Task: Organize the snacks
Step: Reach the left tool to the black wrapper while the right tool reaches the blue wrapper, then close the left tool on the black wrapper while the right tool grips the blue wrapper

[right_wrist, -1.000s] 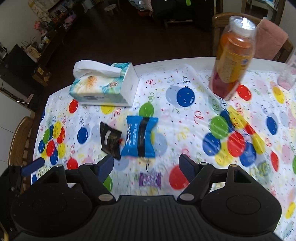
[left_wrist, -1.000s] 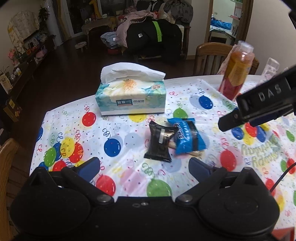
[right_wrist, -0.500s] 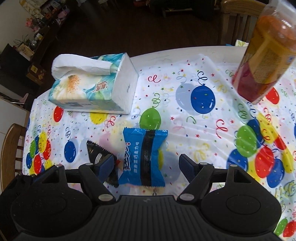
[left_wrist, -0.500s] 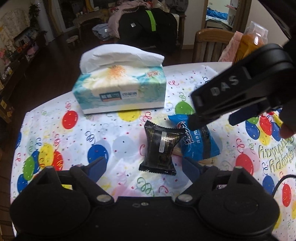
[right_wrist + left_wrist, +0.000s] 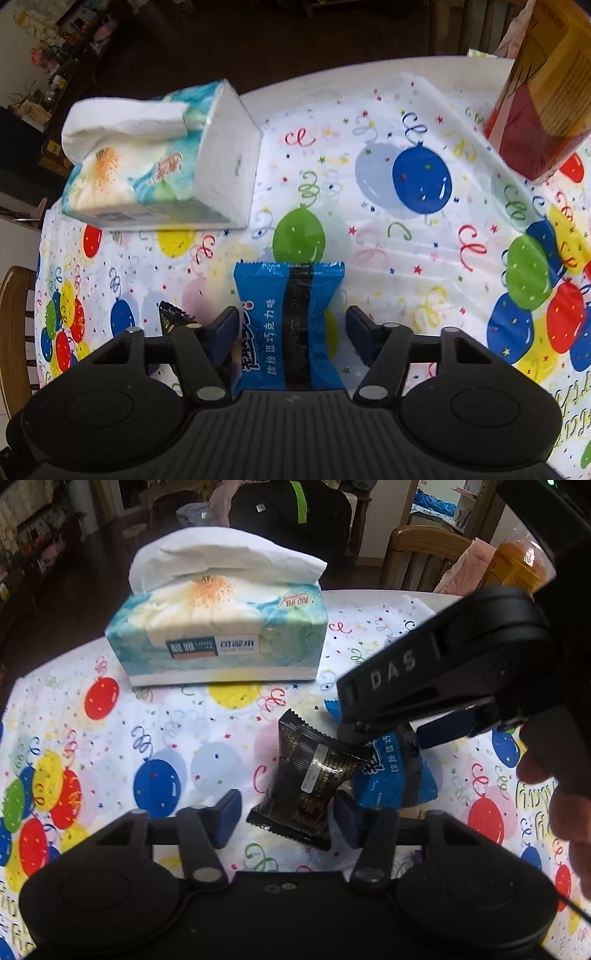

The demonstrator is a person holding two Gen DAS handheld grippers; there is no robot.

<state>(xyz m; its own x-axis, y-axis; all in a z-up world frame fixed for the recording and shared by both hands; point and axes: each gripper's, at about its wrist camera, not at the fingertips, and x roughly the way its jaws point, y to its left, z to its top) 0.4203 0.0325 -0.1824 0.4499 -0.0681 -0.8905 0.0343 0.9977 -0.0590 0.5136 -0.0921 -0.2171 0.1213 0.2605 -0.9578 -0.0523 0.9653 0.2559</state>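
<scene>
A black snack packet point(image 5: 308, 775) lies on the balloon-print tablecloth point(image 5: 110, 746), with a blue snack packet point(image 5: 393, 775) touching its right side. My left gripper point(image 5: 288, 821) is open, and its blue pads flank the black packet's near end. My right gripper point(image 5: 291, 332) is open too, low over the blue packet point(image 5: 291, 314), with one finger on each side of it. A corner of the black packet point(image 5: 171, 317) shows left of the right gripper's left finger. In the left wrist view, the right gripper's housing hides the blue packet's far end.
A tissue box point(image 5: 221, 635) stands just behind the packets. An orange drink bottle point(image 5: 546, 92) stands at the far right. Wooden chairs sit at the far side point(image 5: 417, 557) and the left edge point(image 5: 14, 325). A person's hand point(image 5: 561, 775) is at the right.
Both grippers have come forward and down onto the packets. The fingers of each have drawn closer together, the left pair more so. The packets have not moved.
</scene>
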